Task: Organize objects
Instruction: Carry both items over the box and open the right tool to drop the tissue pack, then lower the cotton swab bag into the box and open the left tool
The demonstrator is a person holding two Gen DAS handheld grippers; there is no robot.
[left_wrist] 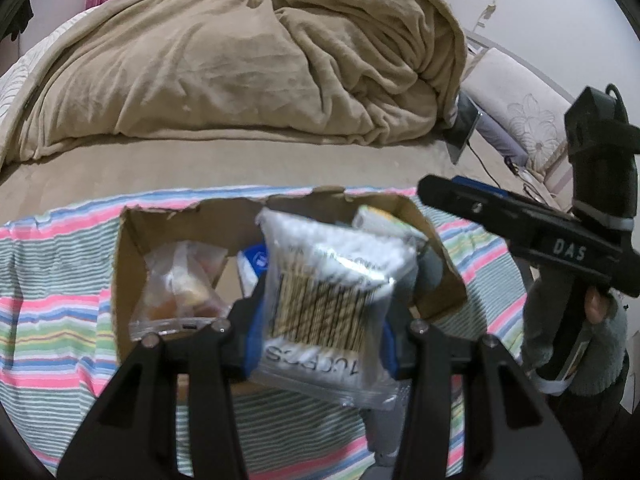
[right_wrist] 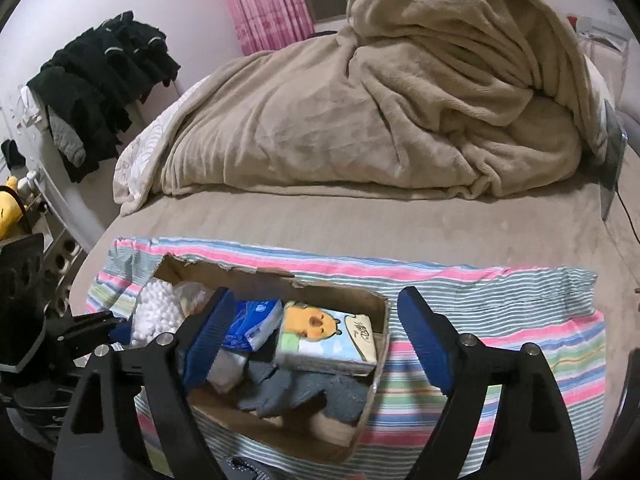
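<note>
My left gripper (left_wrist: 318, 344) is shut on a clear bag of cotton swabs (left_wrist: 332, 284) and holds it over the open cardboard box (left_wrist: 132, 240). The bag also shows at the box's left end in the right wrist view (right_wrist: 154, 316). My right gripper (right_wrist: 316, 332) is open and empty above the same box (right_wrist: 380, 344). The box holds a cartoon tissue pack (right_wrist: 328, 336), a blue tissue pack (right_wrist: 256, 322), grey cloth (right_wrist: 304, 392) and a clear plastic bag (left_wrist: 180, 284). The right gripper appears at the right in the left wrist view (left_wrist: 444, 194).
The box sits on a striped cloth (right_wrist: 500, 320) on a bed. A heaped beige blanket (right_wrist: 380, 120) lies behind it. Dark clothes (right_wrist: 104, 80) hang at the left wall. A cable and a pillow (left_wrist: 520, 112) lie at the bed's right side.
</note>
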